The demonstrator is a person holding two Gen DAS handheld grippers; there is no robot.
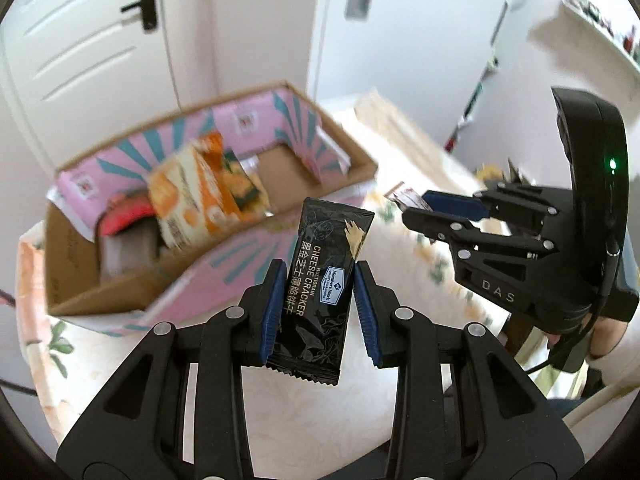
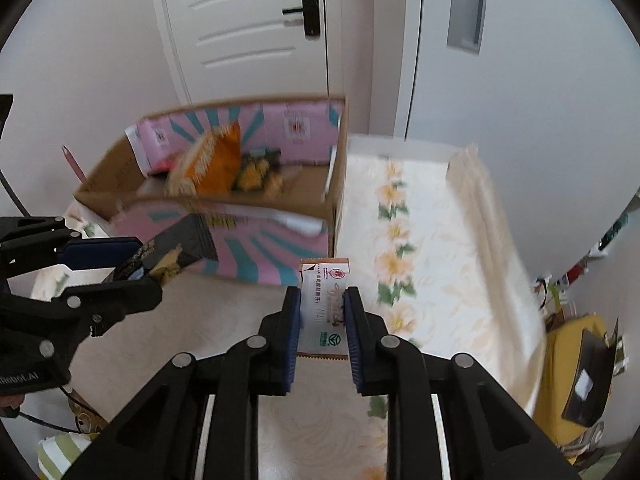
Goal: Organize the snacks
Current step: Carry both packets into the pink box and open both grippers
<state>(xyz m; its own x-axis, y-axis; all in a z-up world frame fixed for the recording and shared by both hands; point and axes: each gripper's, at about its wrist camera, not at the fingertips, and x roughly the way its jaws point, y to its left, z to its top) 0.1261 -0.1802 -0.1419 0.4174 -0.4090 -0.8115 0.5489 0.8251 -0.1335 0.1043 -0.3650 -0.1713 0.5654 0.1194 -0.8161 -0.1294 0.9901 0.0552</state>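
Note:
My left gripper (image 1: 318,300) is shut on a black cheese cracker packet (image 1: 324,276), held upright above the table. In the right wrist view that same gripper (image 2: 132,260) shows at the left with the black packet (image 2: 168,252) sticking out of it. My right gripper (image 2: 322,320) is shut on a small white snack packet (image 2: 325,300) with red print. From the left wrist view the right gripper (image 1: 416,204) appears at the right, the white packet's (image 1: 404,194) end just visible. Beyond both stands a cardboard box (image 1: 192,280) (image 2: 280,248) with pink lining, holding an orange bag (image 1: 192,196) (image 2: 216,160) and other snacks.
The table wears a pale floral cloth (image 2: 420,260) that runs right of the box. A white door (image 2: 248,20) and wall lie behind the box. A yellow bag (image 2: 568,364) with dark items sits low at the right. A person's hand (image 1: 608,332) holds the right gripper.

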